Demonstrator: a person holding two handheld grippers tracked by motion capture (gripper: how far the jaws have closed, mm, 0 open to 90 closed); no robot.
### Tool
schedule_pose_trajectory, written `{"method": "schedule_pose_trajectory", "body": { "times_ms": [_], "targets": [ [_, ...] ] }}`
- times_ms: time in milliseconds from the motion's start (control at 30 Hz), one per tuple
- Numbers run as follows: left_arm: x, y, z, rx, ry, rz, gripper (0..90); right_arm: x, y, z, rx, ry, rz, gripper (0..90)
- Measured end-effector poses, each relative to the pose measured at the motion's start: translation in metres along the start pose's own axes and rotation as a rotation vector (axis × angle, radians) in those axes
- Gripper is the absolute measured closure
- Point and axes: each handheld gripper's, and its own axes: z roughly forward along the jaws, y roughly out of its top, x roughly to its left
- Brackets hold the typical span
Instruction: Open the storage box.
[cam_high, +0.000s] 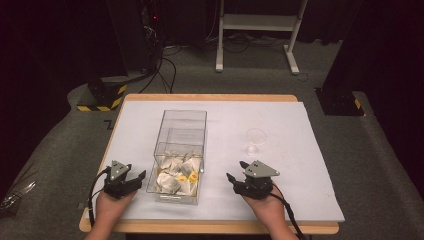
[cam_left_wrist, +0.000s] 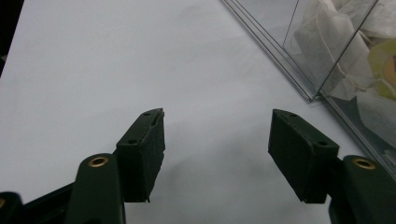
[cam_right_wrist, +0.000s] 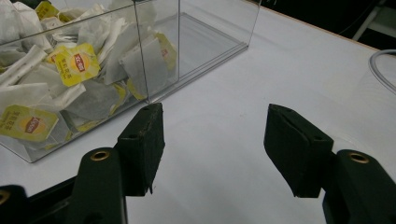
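We see the left gripper and right gripper low over the white table, jaws apart on both, nothing between them. Between the two sits the clear box, tea bags piled in its near compartment. Farther right, well apart, stands a clear glass.

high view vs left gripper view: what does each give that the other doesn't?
High view alone: both grippers, left and right, flanking the clear box, plus the glass on the sheet and the floor beyond. Left gripper view alone: a close look at its jaws standing open with nothing between them, and tea bag strings against the box wall. Shared: the box, its tea bags, the white sheet.
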Motion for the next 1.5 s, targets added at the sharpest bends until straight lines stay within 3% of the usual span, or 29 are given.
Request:
{"method": "schedule_pose_trajectory", "body": {
  "times_ms": [767,1500],
  "targets": [
    [0.0,-0.001,-0.001,-0.01,-0.001,-0.006,36.9,0.032,0.041,0.009,-0.074,0.115,-0.014,38.6],
    [0.0,0.0,-0.001,-0.004,-0.004,-0.002,36.8,0.073,0.067,0.033,-0.045,0.227,-0.052,38.6]
  ]
}}
